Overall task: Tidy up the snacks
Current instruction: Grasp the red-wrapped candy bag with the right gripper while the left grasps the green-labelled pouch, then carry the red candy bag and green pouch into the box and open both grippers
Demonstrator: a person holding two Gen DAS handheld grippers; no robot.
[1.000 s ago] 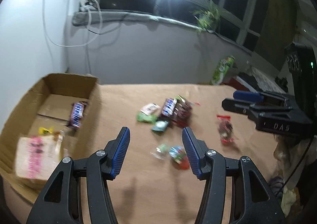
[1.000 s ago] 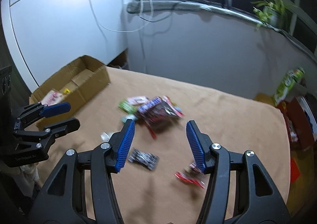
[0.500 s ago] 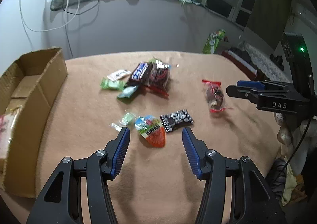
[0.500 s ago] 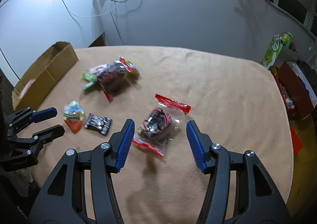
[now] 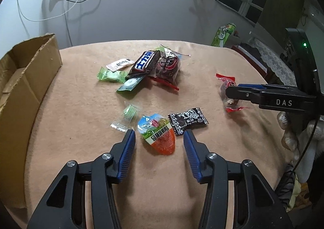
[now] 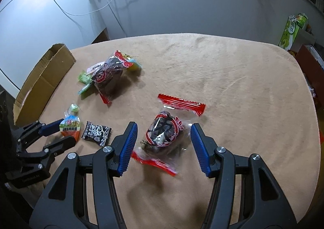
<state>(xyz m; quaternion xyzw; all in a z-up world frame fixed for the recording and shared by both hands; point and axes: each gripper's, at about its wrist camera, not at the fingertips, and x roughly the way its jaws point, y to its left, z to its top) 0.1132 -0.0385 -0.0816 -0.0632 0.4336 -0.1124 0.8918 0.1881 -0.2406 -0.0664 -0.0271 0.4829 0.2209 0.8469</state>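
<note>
Snacks lie loose on a tan-clothed table (image 5: 81, 127). My left gripper (image 5: 159, 137) hangs low over an orange jelly cup (image 5: 162, 141). Its jaws are closing with the cup between them, and the pads are still clear of it. My right gripper (image 6: 164, 129) is open and straddles a clear red-trimmed packet of dark fruit (image 6: 164, 133) without touching it. A black candy packet (image 5: 187, 120) lies right of the cup. Farther back is a pile with a blue chocolate bar (image 5: 146, 60), a second dark packet (image 5: 168, 64) and green wrappers (image 5: 111, 76). A cardboard box (image 5: 26, 79) stands at the left.
A small clear green candy (image 5: 129, 111) lies just beyond my left fingers. A green carton (image 5: 223, 34) stands past the table's far right corner. White cables hang on the back wall. A gloved hand (image 5: 289, 133) holds the right gripper by the table's right edge.
Both grippers came down and tipped toward the table. The left now frames the jelly cup with narrower jaws. The right now frames the red-trimmed packet, its gap unchanged.
</note>
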